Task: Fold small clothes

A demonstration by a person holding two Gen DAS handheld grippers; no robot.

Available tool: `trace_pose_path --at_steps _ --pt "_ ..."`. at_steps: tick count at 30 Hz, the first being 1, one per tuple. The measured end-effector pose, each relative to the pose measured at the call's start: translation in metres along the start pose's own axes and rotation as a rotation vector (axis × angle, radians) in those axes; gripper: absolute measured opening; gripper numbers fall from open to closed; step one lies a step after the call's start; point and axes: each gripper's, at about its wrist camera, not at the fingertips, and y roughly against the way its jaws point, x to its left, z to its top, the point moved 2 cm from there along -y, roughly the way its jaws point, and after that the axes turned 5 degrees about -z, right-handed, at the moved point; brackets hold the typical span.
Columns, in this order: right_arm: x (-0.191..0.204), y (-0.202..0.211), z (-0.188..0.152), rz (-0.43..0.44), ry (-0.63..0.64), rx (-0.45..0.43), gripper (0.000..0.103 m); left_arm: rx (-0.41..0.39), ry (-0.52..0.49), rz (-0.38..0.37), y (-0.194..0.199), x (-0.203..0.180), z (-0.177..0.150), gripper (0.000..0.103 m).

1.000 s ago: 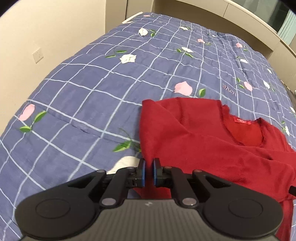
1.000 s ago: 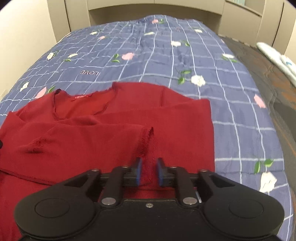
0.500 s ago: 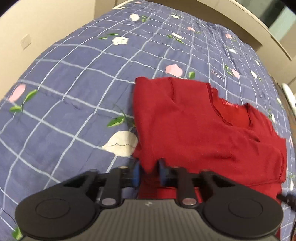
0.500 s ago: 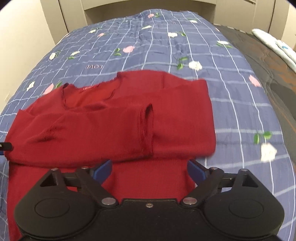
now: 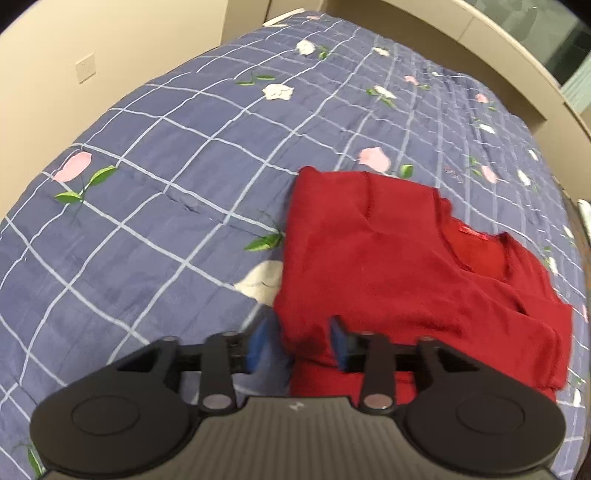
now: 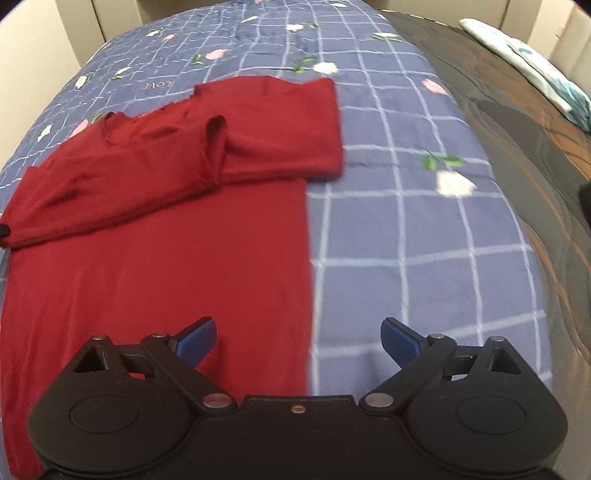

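Nearest in the right wrist view, the right gripper (image 6: 298, 338) has its blue-padded fingers (image 6: 195, 338) spread wide with nothing between them, hovering over the near right edge of the red sweater (image 6: 177, 258); one pad sits above the red cloth, the other above the blue checked bedspread (image 6: 424, 240). In the left wrist view the left gripper (image 5: 298, 341) has its jaws parted by a moderate gap, and the near left corner of the sweater (image 5: 388, 266) lies in that gap; whether either pad touches the cloth cannot be told. The sweater lies flat on the bedspread (image 5: 166, 177), its body running away from the grippers, with both sleeves folded across the chest: in the right wrist view one sleeve's cuff (image 6: 214, 147) ends near the middle, lying over the other folded sleeve. Farther on is the neckline (image 5: 476, 251) with a small red label inside. Beyond the sweater the bedspread carries pink and white flowers with green leaves. At far left in the left wrist view a beige wall holds a socket plate (image 5: 85, 66), and a pale headboard (image 5: 461, 26) runs across the far end of the bed. At far right in the right wrist view, a dark patterned cover (image 6: 517, 129) lies beside the bedspread.
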Motion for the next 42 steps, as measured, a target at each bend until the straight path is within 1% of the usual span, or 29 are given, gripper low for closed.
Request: trace_pose_path --at_steps 1,3,4,5,6,9,14,16,18,20,21,23,24,26,28,29,30,31,32,33,35,37,40,42 --pt "-0.003 0.004 -0.005 0.003 -0.003 0.004 0.098 -0.005 -0.013 0.003 0.005 -0.001 -0.004 0.060" --pt "-0.009 0.009 -0.013 0.012 -0.013 0.010 0.098 -0.011 -0.041 0.018 0.017 -0.004 -0.016 0.076" --pt "-0.011 0.012 -0.017 0.015 -0.018 0.014 0.098 -0.008 -0.052 0.023 0.023 -0.005 -0.024 0.080" --pt "-0.012 0.016 -0.022 0.016 -0.022 0.018 0.098 0.000 -0.057 0.025 0.029 -0.005 -0.032 0.085" --pt "-0.013 0.020 -0.026 0.016 -0.023 0.021 0.098 0.012 -0.057 0.025 0.034 -0.005 -0.041 0.087" --pt "-0.017 0.031 -0.042 0.014 -0.019 0.032 0.098 0.077 -0.069 0.013 0.046 -0.003 -0.074 0.089" --pt "-0.020 0.047 -0.077 0.019 -0.015 0.065 0.097 0.204 -0.088 0.032 0.060 0.006 -0.128 0.089" --pt "-0.018 0.052 -0.088 0.029 -0.005 0.078 0.093 0.244 -0.084 0.019 0.066 0.010 -0.146 0.089" --pt "-0.015 0.054 -0.097 0.061 -0.026 0.087 0.083 0.279 -0.116 0.000 0.070 0.008 -0.164 0.089" --pt "-0.014 0.054 -0.100 0.103 -0.075 0.086 0.078 0.307 -0.149 -0.005 0.070 0.008 -0.176 0.088" --pt "-0.014 0.053 -0.101 0.113 -0.105 0.081 0.075 0.328 -0.150 -0.012 0.069 0.009 -0.180 0.087" --pt "-0.013 0.051 -0.100 0.115 -0.159 0.076 0.073 0.380 -0.144 -0.034 0.065 0.012 -0.188 0.084" --pt "-0.013 0.048 -0.100 0.118 -0.177 0.083 0.073 0.396 -0.146 -0.038 0.063 0.013 -0.191 0.083" --pt "-0.009 0.038 -0.102 0.125 -0.182 0.126 0.072 0.401 -0.164 -0.042 0.064 0.014 -0.194 0.083" --pt "-0.007 0.030 -0.108 0.120 -0.185 0.148 0.066 0.414 -0.176 -0.037 0.066 0.013 -0.195 0.079" --pt "-0.007 0.026 -0.110 0.114 -0.192 0.167 0.055 0.420 -0.175 -0.031 0.066 0.013 -0.195 0.067" --pt "-0.007 0.023 -0.111 0.107 -0.201 0.176 0.041 0.426 -0.171 -0.025 0.066 0.012 -0.194 0.044" --pt "-0.007 0.023 -0.111 0.105 -0.207 0.175 0.034 0.432 -0.167 -0.023 0.067 0.012 -0.192 0.028" --pt "-0.008 0.025 -0.110 0.112 -0.210 0.174 0.020 0.442 -0.153 -0.028 0.068 0.012 -0.191 0.010" --pt "-0.008 0.027 -0.109 0.122 -0.210 0.177 0.012 0.442 -0.127 -0.029 0.071 0.013 -0.189 0.009" --pt "-0.008 0.035 -0.108 0.132 -0.178 0.170 0.009 0.420 -0.084 -0.037 0.079 0.015 -0.188 0.007" --pt "-0.007 0.043 -0.106 0.128 -0.124 0.172 0.008 0.397 -0.073 -0.033 0.090 0.015 -0.188 0.007" --pt "-0.018 0.053 -0.105 0.138 -0.096 0.182 0.007 0.350 -0.089 -0.007 0.113 0.012 -0.189 0.006" --pt "-0.027 0.058 -0.108 0.148 -0.080 0.199 0.007 0.332 -0.106 -0.007 0.125 0.009 -0.189 0.006"
